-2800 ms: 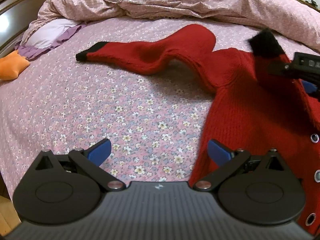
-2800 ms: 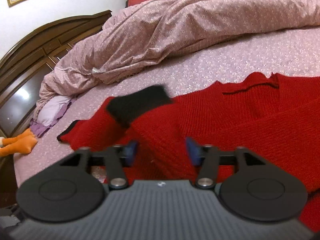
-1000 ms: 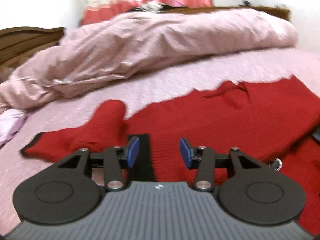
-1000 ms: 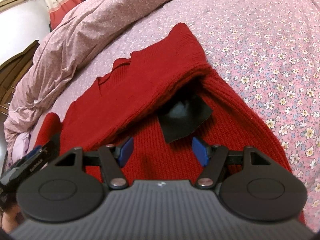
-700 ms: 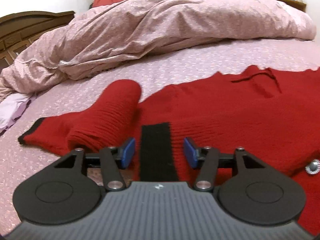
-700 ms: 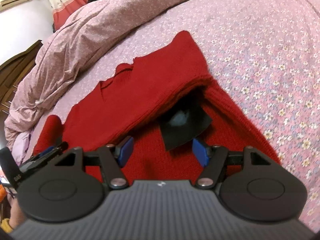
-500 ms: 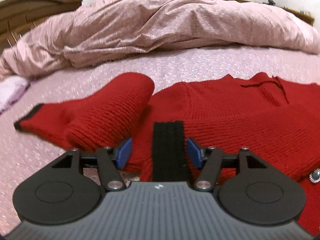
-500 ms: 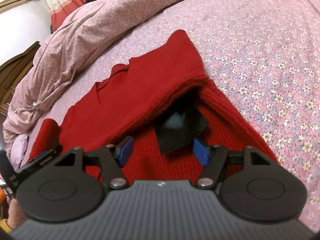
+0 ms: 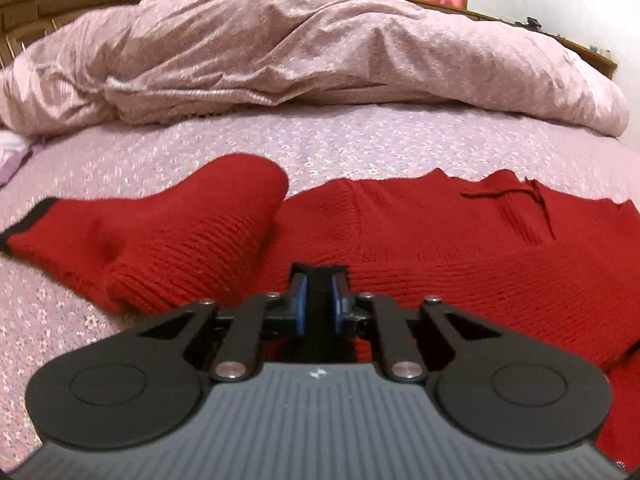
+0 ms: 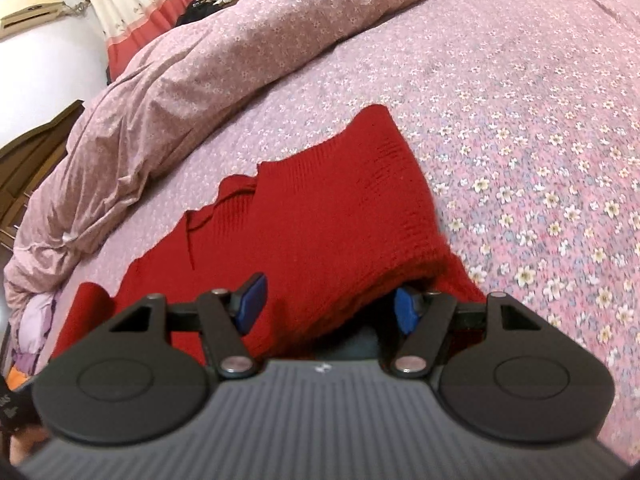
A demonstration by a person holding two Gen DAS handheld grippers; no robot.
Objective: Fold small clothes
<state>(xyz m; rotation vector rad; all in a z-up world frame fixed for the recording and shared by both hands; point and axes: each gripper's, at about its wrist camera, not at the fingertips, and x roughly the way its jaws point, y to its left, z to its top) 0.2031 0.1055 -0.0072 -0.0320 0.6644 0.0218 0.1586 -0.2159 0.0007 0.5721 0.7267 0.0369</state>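
Red knitted cardigan (image 9: 460,248) spread flat on the floral bedsheet (image 9: 360,144), below the heaped pink duvet (image 9: 300,40). In the left wrist view its body fills the right half; its left sleeve (image 9: 180,240) lies bunched to the left and ends in a black cuff (image 9: 28,216) well apart from the gripper.

Left gripper (image 9: 318,306): your blue pads are drawn close together and pinch a black ribbed band (image 9: 318,280), apparently the cuff of the other sleeve, where it lies on the body of the knit.

Right gripper (image 10: 328,306): your fingers stand spread and hold nothing. A folded red edge (image 10: 360,248) passes between them, and something dark sits in the shadow under that fold; what it is cannot be told.

Handling, as a judgement. The garment looks thick, soft and limp: it will drape and sag from any single point, and it will stretch along the ribs if you pull hard. It seems light to moderate in weight and not fragile. The knit gives the pads good friction, so slipping is unlikely.

Where to hold. Take the firm edges: cuffs, hem, shoulder seams. The ribbed band you already grip is a sound choice, being denser than the body. With the right gripper, close on the doubled edge of the fold, taking both layers, not the loose middle of the panel.
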